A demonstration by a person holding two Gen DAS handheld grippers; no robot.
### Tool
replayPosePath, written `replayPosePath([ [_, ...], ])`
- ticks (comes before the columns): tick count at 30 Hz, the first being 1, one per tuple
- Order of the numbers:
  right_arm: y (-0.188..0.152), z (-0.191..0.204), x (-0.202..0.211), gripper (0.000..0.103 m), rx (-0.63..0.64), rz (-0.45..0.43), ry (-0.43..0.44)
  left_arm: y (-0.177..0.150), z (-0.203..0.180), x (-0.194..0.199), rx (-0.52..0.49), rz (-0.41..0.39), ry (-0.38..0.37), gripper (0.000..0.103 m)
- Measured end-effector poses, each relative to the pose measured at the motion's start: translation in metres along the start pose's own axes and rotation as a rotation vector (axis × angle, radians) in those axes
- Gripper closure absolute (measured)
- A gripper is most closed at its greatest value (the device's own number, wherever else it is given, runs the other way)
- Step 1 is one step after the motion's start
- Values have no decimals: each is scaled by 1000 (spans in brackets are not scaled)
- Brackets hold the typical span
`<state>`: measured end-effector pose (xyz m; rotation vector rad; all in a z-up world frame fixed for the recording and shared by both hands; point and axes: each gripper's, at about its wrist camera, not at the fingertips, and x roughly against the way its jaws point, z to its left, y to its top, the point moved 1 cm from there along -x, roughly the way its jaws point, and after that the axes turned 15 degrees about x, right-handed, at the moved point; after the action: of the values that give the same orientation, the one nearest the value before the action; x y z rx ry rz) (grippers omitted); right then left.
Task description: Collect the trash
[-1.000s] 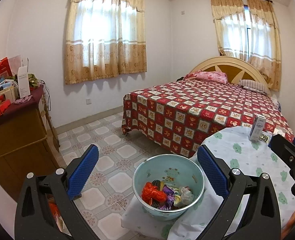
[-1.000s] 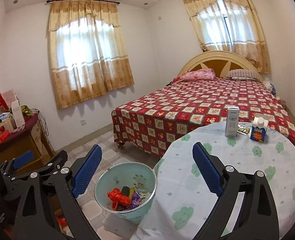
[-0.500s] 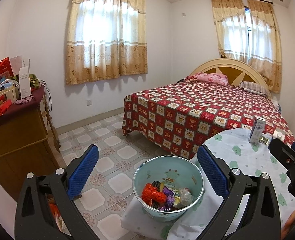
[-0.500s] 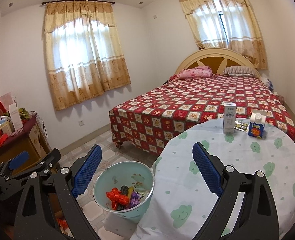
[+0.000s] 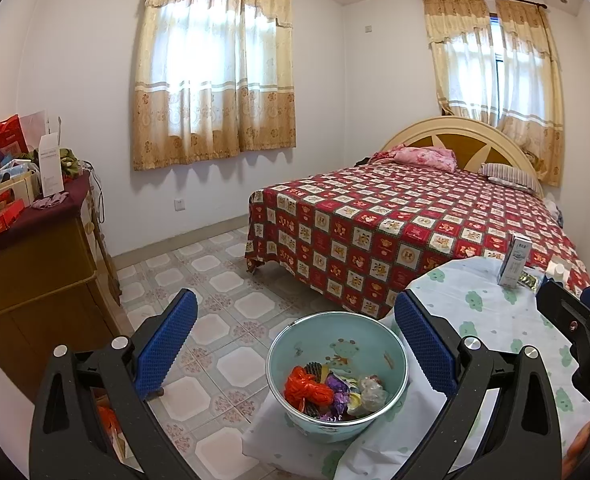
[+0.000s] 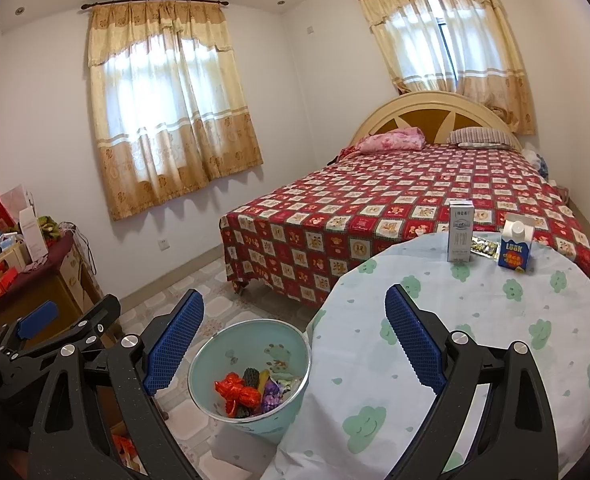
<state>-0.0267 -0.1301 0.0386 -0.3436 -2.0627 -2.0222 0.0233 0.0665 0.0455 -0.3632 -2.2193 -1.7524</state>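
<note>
A pale blue waste bin (image 5: 337, 350) (image 6: 251, 350) sits beside the round table (image 6: 475, 320), holding red, purple and clear wrappers (image 5: 329, 392). On the far side of the table stand a tall white carton (image 6: 460, 230), a blue juice carton (image 6: 516, 246) and a flat dark wrapper (image 6: 485, 247). My left gripper (image 5: 295, 344) hangs open above the bin with nothing between its blue pads. Over the table's near edge my right gripper (image 6: 295, 340) is open and holds nothing. The white carton (image 5: 515, 266) also shows in the left wrist view.
A bed with a red checked cover (image 6: 395, 208) fills the room behind the table. A wooden cabinet (image 5: 35, 276) piled with boxes stands at the left wall. Tiled floor (image 5: 223, 292) lies between cabinet and bed. The table wears a white cloth with green clouds.
Both grippers have lifted slightly and pulled back a little, so the bin and table sit a bit lower in view. Both stay open. Nothing on the table has moved.
</note>
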Motion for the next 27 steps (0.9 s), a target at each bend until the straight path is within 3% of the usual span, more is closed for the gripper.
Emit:
replayPosePath([
  [13, 0, -3, -1, 12, 3, -6, -4, 4, 0, 3, -2, -9, 18, 6],
  [21, -2, -7, -1, 12, 0, 1, -21, 4, 1, 0, -13, -18, 104, 6],
  [27, -3, -9, -4, 12, -6, 21, -16, 6, 5, 0, -12, -27, 128, 6],
])
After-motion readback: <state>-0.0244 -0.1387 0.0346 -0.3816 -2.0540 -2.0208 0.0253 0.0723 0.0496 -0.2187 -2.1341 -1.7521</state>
